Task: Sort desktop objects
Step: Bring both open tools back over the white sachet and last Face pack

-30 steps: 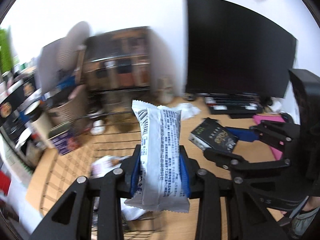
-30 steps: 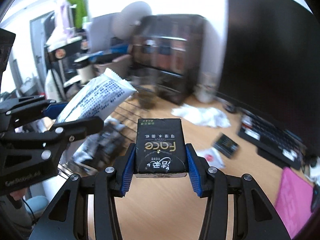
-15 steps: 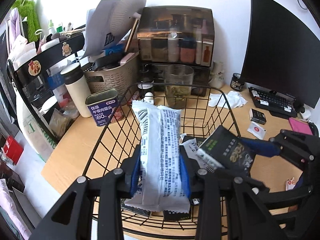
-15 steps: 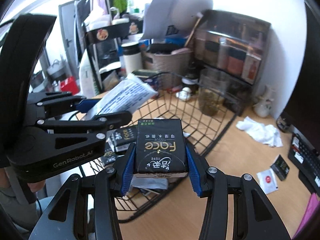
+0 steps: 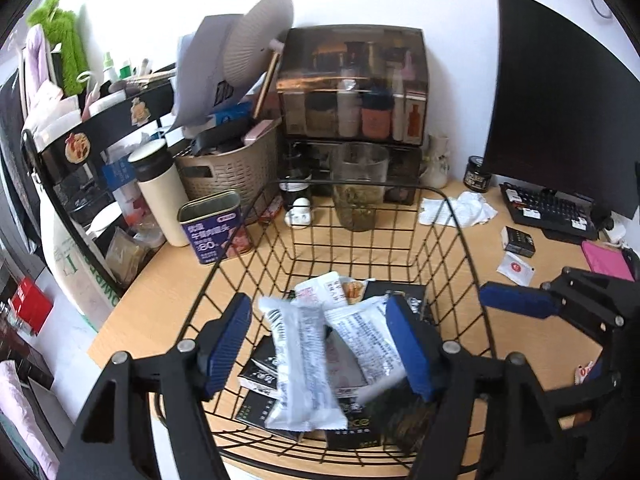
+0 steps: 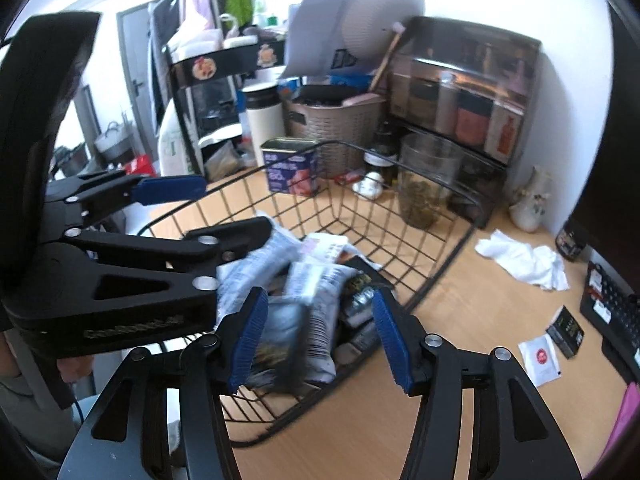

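A black wire basket (image 5: 352,190) (image 6: 436,184) stands on the wooden desk and holds several packets. My left gripper (image 5: 318,340) hangs over its near side, jaws opening. The white snack packet (image 5: 300,364) lies loose between the pads on the pile, touching neither. My right gripper (image 6: 320,338) is beside it, jaws opening too. The black tissue pack (image 6: 280,340) is a blur below its pads, free of them, and shows blurred as a dark shape (image 5: 400,412) in the left wrist view. The left gripper (image 6: 236,206) shows at the left of the right wrist view.
Behind the basket stand a purple tin (image 5: 214,232), a white flask (image 5: 160,196), a woven bin (image 5: 232,168) and a glass jar (image 5: 358,192). To the right lie a crumpled tissue (image 5: 460,208), a small black box (image 5: 518,240), a white sachet (image 5: 516,268) and a keyboard (image 5: 552,208).
Both grippers carried their loads left over the basket and then opened. The white packet and the black tissue pack left the pads and dropped into the basket.
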